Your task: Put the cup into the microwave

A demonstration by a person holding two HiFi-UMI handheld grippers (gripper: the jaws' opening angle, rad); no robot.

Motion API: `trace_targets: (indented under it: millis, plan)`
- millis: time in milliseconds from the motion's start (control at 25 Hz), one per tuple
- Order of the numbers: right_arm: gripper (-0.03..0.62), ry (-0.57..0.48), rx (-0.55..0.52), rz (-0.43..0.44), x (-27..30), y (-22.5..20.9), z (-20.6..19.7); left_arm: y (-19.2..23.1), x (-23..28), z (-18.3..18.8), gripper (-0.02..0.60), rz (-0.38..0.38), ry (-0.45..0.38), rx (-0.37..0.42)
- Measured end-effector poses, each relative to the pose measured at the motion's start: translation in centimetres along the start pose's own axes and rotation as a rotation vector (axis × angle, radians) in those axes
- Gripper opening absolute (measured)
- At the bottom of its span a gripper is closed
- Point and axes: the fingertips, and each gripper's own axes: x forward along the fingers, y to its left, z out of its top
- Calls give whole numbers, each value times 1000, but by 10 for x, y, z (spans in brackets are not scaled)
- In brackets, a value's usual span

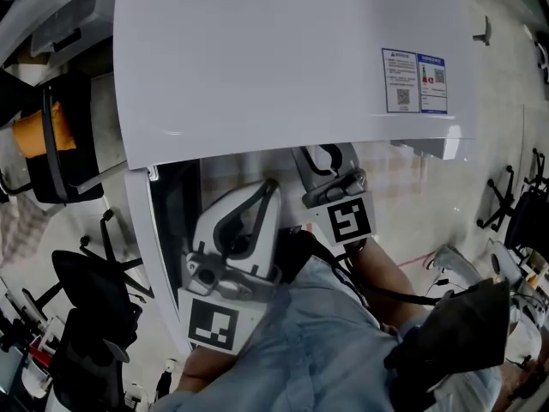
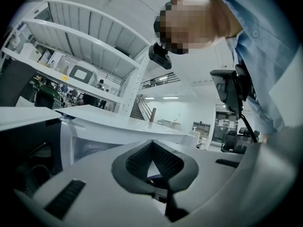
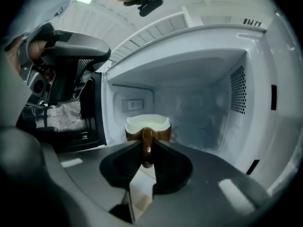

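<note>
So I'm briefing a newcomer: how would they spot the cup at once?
Find the big white microwave oven, standing open. At the mouth of its cavity hangs a brown glazed cup with a cream inside, its handle pinched by the right hand-held gripper; it's the only brown thing there.

The left gripper [image 2: 151, 144] is held roughly level, and in the head view it is set nearer the body than the right one. Its fingers [image 2: 130, 162] are brought together at the tips, and nothing is clamped between them. The right gripper [image 3: 147, 148] is carried further forward and is angled slightly downward. Its fingers [image 3: 120, 162] are closed on the handle of the cup [image 3: 147, 126], which is held upright ahead of them. The right forearm [image 1: 388, 275] is extended bare from a light blue sleeve [image 1: 317, 342].
</note>
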Motion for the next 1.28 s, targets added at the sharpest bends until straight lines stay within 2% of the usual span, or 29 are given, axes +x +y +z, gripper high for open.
trace_targets:
  millis: [240,600,800,920,1120,1280]
  plan:
    - [51,-6,42,-2,9,-4,-1,7,0,-4,5,19,9,0]
    - [59,21,5,-7,15,-7,-1,0,-1,-4,5,17,5,-2]
    - [122,16,36,1,11,-5,0,-4,-6,-2,5,21,-4,2]
    - [149,9,69,-13,2,-5,-1,-11,-12,-1,5,20,-12,5]
    - [147,-11,35,-32,-25,2,7,-29,-28,2,5,14,-30,7]
    - [132,-8,15,-2,-44,22,17,-48,-38,13,5,1,-52,10]
